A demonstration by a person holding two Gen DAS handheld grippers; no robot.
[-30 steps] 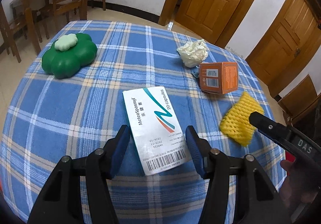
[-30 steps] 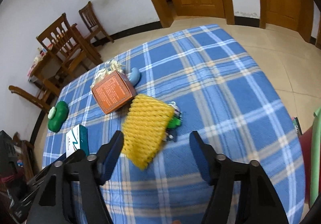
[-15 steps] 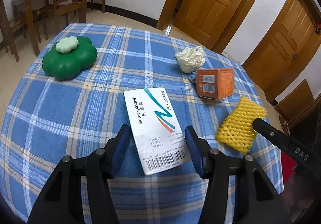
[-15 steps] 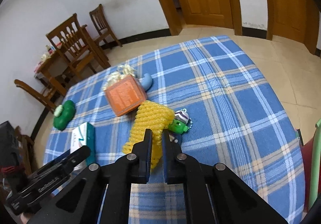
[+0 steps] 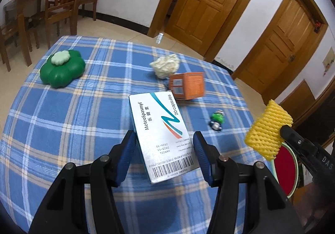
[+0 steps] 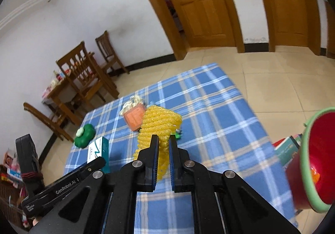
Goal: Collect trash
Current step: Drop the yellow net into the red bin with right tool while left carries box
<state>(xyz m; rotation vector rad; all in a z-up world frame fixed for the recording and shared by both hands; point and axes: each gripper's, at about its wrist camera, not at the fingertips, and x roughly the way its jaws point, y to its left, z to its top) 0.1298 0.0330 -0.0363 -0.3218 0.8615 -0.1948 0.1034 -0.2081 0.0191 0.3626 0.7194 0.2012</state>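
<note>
Net point(image 6: 159, 127): yellow foam net, clamped in the right claw point(image 6: 162, 139), lifted clear of the table, near its right edge.
Table point(image 5: 83, 125): blue plaid cloth.
Bin point(image 6: 314, 156): red inside, green rim, just off the table's right edge.
Left claw point(image 5: 164, 139): fingers apart, either side of the pill box's near end, not gripping.
Pill box point(image 5: 161, 135): white, flat, at the table's near middle.
Green clover point(image 5: 61, 70): far left corner.
Orange box point(image 5: 187, 85): far side, touching the paper wad point(image 5: 165, 65).
Toy point(image 5: 217, 119): small, green, toward the right edge.
</note>
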